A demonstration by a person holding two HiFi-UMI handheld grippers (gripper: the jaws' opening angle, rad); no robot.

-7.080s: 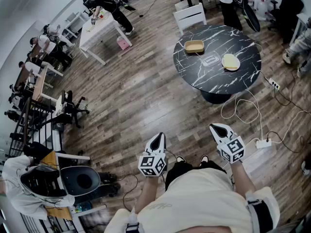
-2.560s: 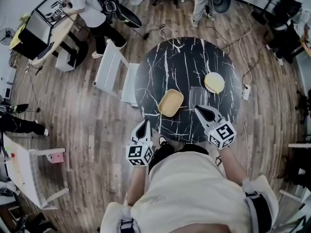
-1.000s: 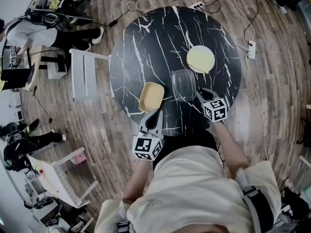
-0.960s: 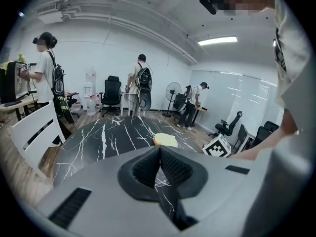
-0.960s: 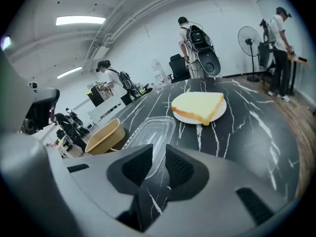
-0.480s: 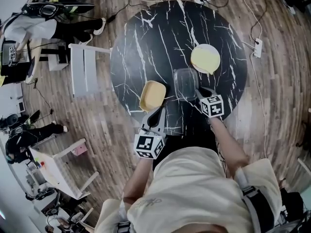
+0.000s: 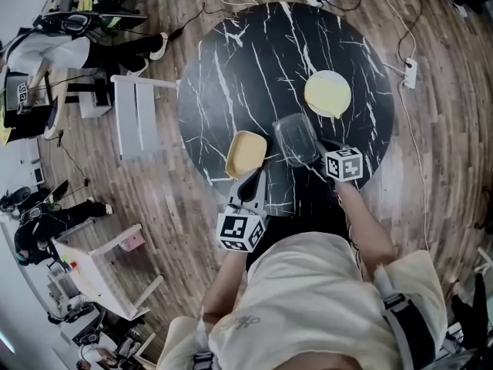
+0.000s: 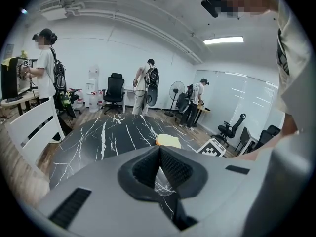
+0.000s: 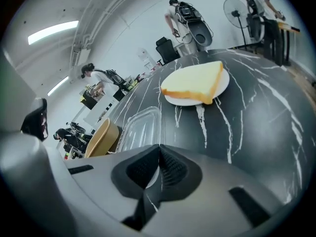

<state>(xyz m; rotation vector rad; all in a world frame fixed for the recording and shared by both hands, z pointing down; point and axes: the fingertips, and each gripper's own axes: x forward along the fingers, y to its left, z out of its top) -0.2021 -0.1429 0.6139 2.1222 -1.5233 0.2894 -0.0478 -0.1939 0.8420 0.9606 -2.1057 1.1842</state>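
Note:
A round black marble table point(image 7: 231, 60) carries a tan oblong bowl point(image 7: 246, 153), a clear plastic container point(image 7: 296, 141) and a white plate point(image 7: 340, 106) with a slice of bread point(image 7: 326, 92). My left gripper point(image 7: 250, 179) is shut and empty, its tip just short of the tan bowl at the table's near edge. My right gripper point(image 7: 320, 144) is also shut and empty, its tip at the clear container's near right corner. In the right gripper view the clear container point(image 9: 140, 127) lies just past the jaws, with the bread point(image 9: 195, 82) beyond and the tan bowl point(image 9: 101, 137) to the left.
A white slatted chair point(image 7: 135, 114) stands at the table's left. Power strips point(image 7: 408, 72) and cables lie on the wood floor to the right and behind. People point(image 7: 46, 48) work at desks far left. In the left gripper view, other people point(image 8: 148, 85) stand beyond the table.
The person walked up to the table over the past seconds. In the last second the right gripper edged forward to the clear container; the bread looms larger in its view. The left gripper barely shifted.

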